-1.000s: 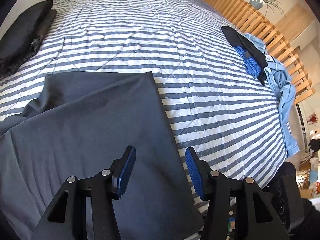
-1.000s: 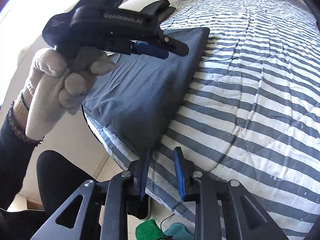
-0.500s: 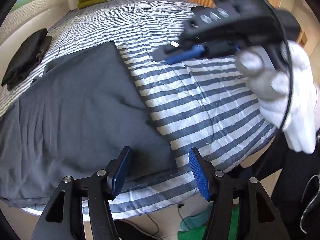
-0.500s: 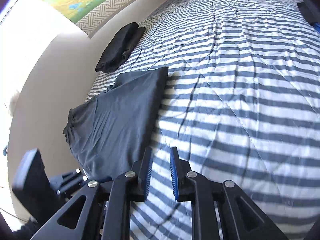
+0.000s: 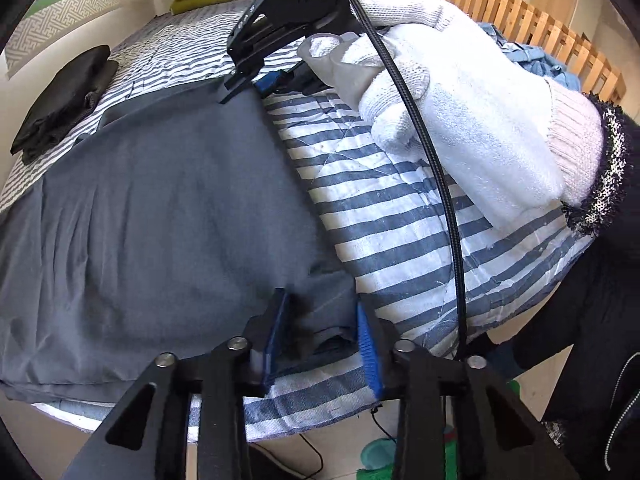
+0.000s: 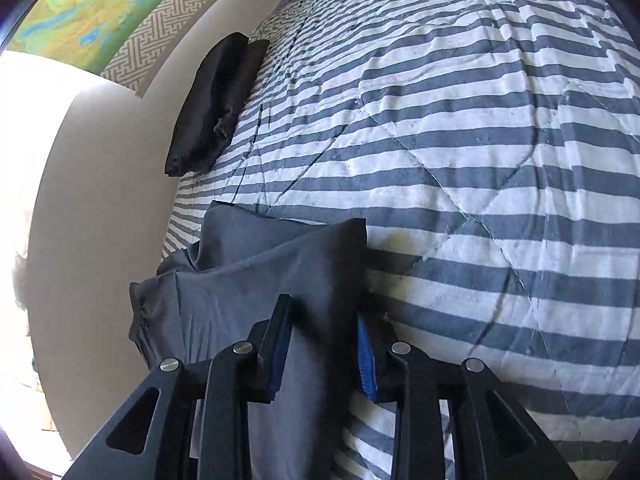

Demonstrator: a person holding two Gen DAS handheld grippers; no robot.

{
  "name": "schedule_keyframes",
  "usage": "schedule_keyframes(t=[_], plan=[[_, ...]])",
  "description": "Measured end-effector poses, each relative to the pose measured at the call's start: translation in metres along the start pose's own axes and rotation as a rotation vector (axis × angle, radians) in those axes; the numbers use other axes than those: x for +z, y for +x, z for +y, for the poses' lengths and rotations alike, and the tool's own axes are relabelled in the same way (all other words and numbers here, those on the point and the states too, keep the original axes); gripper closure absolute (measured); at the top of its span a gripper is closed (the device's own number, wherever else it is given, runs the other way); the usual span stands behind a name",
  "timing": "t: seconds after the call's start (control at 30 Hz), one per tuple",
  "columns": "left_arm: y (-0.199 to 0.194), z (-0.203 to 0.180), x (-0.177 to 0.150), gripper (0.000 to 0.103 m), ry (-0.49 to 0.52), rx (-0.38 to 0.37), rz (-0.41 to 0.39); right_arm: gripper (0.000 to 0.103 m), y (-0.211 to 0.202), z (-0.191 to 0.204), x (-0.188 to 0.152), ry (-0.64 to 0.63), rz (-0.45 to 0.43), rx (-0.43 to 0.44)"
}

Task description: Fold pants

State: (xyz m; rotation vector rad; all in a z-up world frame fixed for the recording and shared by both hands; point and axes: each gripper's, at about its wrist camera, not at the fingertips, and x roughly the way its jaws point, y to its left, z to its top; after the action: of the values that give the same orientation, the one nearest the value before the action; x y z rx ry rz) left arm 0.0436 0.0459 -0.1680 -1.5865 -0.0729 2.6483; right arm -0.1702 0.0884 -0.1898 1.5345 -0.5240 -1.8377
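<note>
pants (image 5: 152,208) flat on striped bed (image 5: 400,216) | left tongs (image 5: 324,340) apart astride hem | right tongs (image 6: 324,352) apart astride corner

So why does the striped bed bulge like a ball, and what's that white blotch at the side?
Left wrist view: the fisheye lens bends the striped quilt and the dark corners are lens edge. Right wrist view: same bulge, the wall is blown out white by glare at the left, and the grey pants throw a soft shadow on the stripes.

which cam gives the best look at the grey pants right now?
Left wrist. It shows most of the grey pants spread across the striped bed, with the right gripper at their far corner. The right wrist view shows only that far end, bunched and close up between its own jaws.
</note>
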Motion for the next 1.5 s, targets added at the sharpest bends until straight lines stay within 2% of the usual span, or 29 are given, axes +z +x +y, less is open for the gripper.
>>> schedule_keyframes(t=[0.03,0.13,0.23,0.5,0.63,0.83,0.97,1.03,1.1,1.17,1.27,1.37,1.5], plan=[[-0.002,0.004,0.0,0.089,-0.019,-0.012,-0.002,0.093,0.004,0.0,0.004,0.007,0.009,0.003],[-0.007,0.019,-0.002,0.096,-0.092,-0.072,-0.006,0.1,0.01,0.006,0.009,-0.004,0.02,-0.021],[-0.018,0.025,-0.003,0.097,-0.131,-0.11,-0.018,0.1,0.004,0.015,0.007,-0.03,0.001,-0.035],[-0.049,0.02,0.008,0.098,-0.147,-0.158,-0.078,0.101,-0.023,0.023,0.01,0.02,-0.048,0.004],[-0.059,-0.005,0.012,0.098,-0.105,-0.18,-0.094,0.101,-0.042,0.024,0.006,0.019,-0.068,-0.002],[-0.065,-0.04,0.024,0.098,-0.098,-0.327,-0.104,0.101,-0.092,0.0,-0.008,0.092,-0.117,-0.005],[-0.061,-0.079,0.034,0.098,-0.017,-0.38,-0.105,0.101,-0.137,-0.019,-0.025,0.123,-0.198,-0.021],[-0.053,-0.097,0.035,0.098,0.029,-0.396,-0.088,0.101,-0.151,-0.037,-0.038,0.162,-0.231,-0.054],[-0.047,-0.105,0.032,0.098,0.045,-0.413,-0.065,0.101,-0.152,-0.057,-0.046,0.218,-0.211,-0.101],[-0.051,-0.101,0.029,0.098,0.042,-0.426,-0.071,0.101,-0.152,-0.068,-0.053,0.262,-0.193,-0.125],[-0.073,-0.073,0.026,0.098,0.008,-0.418,-0.117,0.101,-0.161,-0.053,-0.053,0.24,-0.208,-0.133],[-0.097,-0.029,0.024,0.098,-0.062,-0.398,-0.165,0.101,-0.168,-0.016,-0.044,0.187,-0.223,-0.136],[-0.124,0.036,0.015,0.098,-0.16,-0.327,-0.222,0.101,-0.161,0.047,-0.034,0.085,-0.229,-0.134]])
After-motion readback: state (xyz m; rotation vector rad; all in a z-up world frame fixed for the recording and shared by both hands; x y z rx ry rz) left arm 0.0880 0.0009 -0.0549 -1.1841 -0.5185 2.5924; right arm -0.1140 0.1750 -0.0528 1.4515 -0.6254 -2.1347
